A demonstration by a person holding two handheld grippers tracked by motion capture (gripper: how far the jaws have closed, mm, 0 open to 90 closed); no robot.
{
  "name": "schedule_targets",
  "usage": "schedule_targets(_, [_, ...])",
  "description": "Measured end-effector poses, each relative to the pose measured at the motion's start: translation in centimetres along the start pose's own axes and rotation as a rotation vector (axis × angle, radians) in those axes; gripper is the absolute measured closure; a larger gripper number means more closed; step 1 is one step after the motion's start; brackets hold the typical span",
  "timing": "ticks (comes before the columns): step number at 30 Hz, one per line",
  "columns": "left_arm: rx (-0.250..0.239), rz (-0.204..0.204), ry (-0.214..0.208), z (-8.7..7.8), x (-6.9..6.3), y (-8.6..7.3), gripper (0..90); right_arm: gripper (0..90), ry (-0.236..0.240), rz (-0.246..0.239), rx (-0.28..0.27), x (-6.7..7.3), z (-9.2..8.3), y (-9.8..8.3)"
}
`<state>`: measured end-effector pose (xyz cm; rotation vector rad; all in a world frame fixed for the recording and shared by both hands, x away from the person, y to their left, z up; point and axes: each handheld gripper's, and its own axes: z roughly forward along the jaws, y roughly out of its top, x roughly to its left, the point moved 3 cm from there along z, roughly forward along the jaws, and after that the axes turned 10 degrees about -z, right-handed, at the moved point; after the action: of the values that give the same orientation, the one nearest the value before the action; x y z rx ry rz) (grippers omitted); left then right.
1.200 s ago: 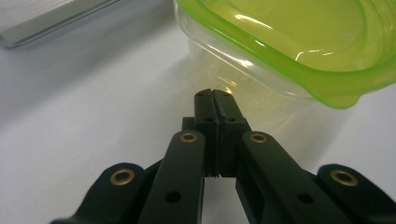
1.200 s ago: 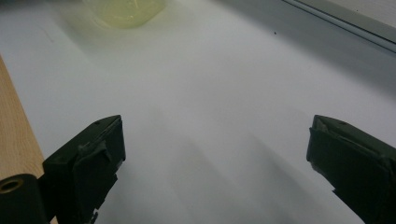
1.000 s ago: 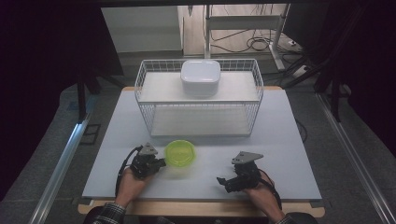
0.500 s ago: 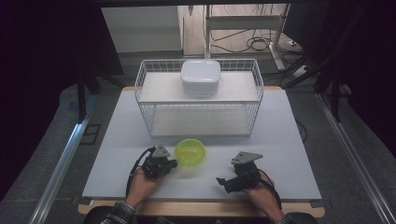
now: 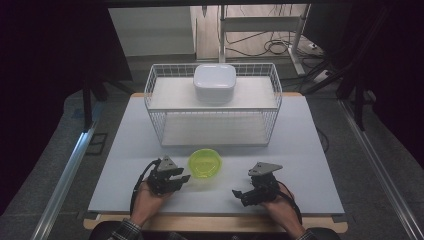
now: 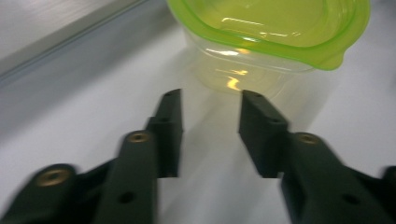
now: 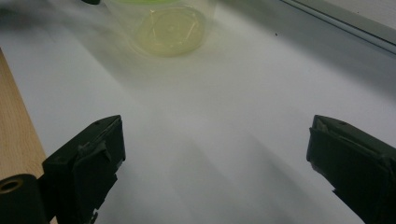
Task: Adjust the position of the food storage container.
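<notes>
Green-lidded tub [image 5: 205,163] on table [image 5: 310,150], before rack [image 5: 215,105] | left gripper [image 5: 179,176] just beside tub, jaws just opened partway, nothing between | right gripper [image 5: 239,195] spread wide, idle | advice: withdraw straight back, don't nudge tub

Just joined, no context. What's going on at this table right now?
A person holds a two-jaw gripper in each hand at a white table. The left gripper has just been opening: its jaws stand apart with nothing between them, right in front of a green-rimmed clear container sitting on the table. The right gripper rests wide open on the table, aimed toward the container but apart from it. Behind stands a white wire rack with a white lidded box on its upper shelf.
</notes>
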<state>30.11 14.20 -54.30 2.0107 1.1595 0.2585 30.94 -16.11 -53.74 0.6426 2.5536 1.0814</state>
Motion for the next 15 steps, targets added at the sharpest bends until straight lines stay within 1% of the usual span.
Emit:
schedule_targets(3, [-0.028,-0.006,0.005,-1.1,0.1,-0.3,43.3,4.7,-0.001,0.0,-0.004,-0.1,-0.1,0.0])
schedule_targets(7, [-0.06,-0.009,-0.011,-2.4,0.2,-0.7,28.1,4.7,0.005,0.006,-0.011,-0.1,-0.2,0.1])
schedule_targets(11, [-0.088,-0.023,-0.014,-3.2,0.5,-0.9,16.6,4.7,0.012,0.011,-0.019,-0.2,-0.2,0.1])
schedule_targets(13, [-0.086,-0.007,0.0,-3.3,0.3,-1.2,8.4,4.6,0.012,0.018,-0.024,-0.3,-0.3,0.2])
schedule_targets(15, [-0.071,0.028,0.038,-3.4,0.1,-1.7,5.9,4.6,0.011,0.019,-0.027,-0.4,-0.4,0.2])
